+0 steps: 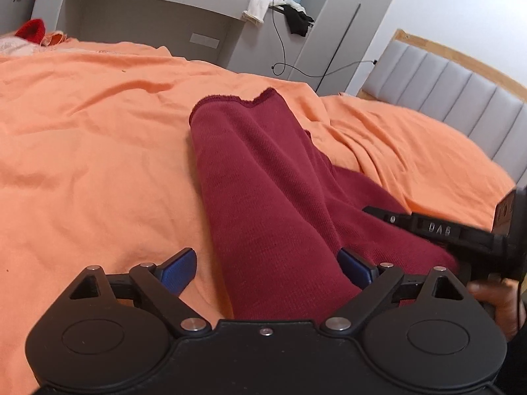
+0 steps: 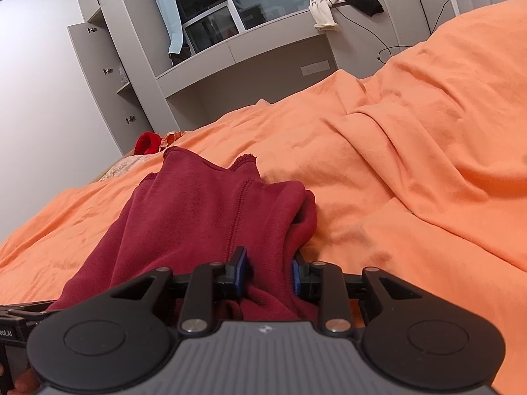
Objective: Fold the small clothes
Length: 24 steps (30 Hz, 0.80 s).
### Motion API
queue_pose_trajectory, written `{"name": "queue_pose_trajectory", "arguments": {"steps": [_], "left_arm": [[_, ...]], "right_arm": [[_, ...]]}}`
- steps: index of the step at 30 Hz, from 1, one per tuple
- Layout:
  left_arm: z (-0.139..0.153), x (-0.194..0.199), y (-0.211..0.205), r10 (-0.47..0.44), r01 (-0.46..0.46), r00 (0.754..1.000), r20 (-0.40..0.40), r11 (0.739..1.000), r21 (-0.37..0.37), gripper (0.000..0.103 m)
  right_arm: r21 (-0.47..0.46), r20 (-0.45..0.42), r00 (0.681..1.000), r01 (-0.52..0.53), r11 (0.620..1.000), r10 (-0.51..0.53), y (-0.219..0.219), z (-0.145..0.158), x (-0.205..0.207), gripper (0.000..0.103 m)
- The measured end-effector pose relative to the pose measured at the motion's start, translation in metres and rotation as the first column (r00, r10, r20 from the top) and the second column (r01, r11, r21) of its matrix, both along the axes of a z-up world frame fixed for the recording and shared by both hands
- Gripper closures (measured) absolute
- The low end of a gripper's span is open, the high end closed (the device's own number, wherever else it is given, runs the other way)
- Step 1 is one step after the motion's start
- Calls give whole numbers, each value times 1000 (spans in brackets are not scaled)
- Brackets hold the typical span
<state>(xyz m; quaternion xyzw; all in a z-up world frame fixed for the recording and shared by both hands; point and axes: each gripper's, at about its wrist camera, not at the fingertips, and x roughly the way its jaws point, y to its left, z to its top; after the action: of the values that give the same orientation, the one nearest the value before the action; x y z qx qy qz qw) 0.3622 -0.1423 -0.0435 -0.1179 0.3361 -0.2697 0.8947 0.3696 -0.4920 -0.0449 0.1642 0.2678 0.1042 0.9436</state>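
A dark red knit garment lies bunched lengthwise on the orange bedsheet. My left gripper is open, its blue pads wide apart, with the near end of the garment lying between them. My right gripper is shut on a thick fold of the same garment, whose stitched seam runs up the middle. The right gripper also shows at the right edge of the left wrist view, resting on the garment.
A bright red cloth and pale fabrics lie at the bed's far edge. Grey built-in shelves and a window stand beyond, with clothes draped on a ledge. A padded grey headboard is at the right.
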Motion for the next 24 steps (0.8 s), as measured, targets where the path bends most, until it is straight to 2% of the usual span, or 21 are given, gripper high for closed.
{"name": "queue_pose_trajectory", "arguments": {"steps": [3, 8, 11, 16, 21, 24], "left_arm": [[4, 4, 7, 22, -23, 1000, -17, 999, -32, 5], [10, 3, 8, 33, -33, 999, 2, 999, -29, 4], [12, 2, 14, 48, -48, 999, 10, 997, -55, 1], [8, 6, 22, 90, -92, 996, -30, 992, -87, 1], [6, 2, 15, 91, -92, 996, -11, 995, -42, 0], [5, 2, 15, 91, -91, 996, -16, 995, -49, 0]], "right_arm": [[6, 0, 1000, -1, 1000, 1, -1, 0, 0, 72], [11, -6, 1000, 0, 1000, 0, -2, -1, 1, 69], [19, -10, 1000, 3, 1000, -2, -3, -1, 1, 68], [30, -14, 1000, 6, 1000, -6, -4, -2, 2, 66], [37, -19, 1000, 11, 999, -10, -5, -3, 2, 65], [40, -20, 1000, 12, 999, -11, -6, -3, 2, 64]]}}
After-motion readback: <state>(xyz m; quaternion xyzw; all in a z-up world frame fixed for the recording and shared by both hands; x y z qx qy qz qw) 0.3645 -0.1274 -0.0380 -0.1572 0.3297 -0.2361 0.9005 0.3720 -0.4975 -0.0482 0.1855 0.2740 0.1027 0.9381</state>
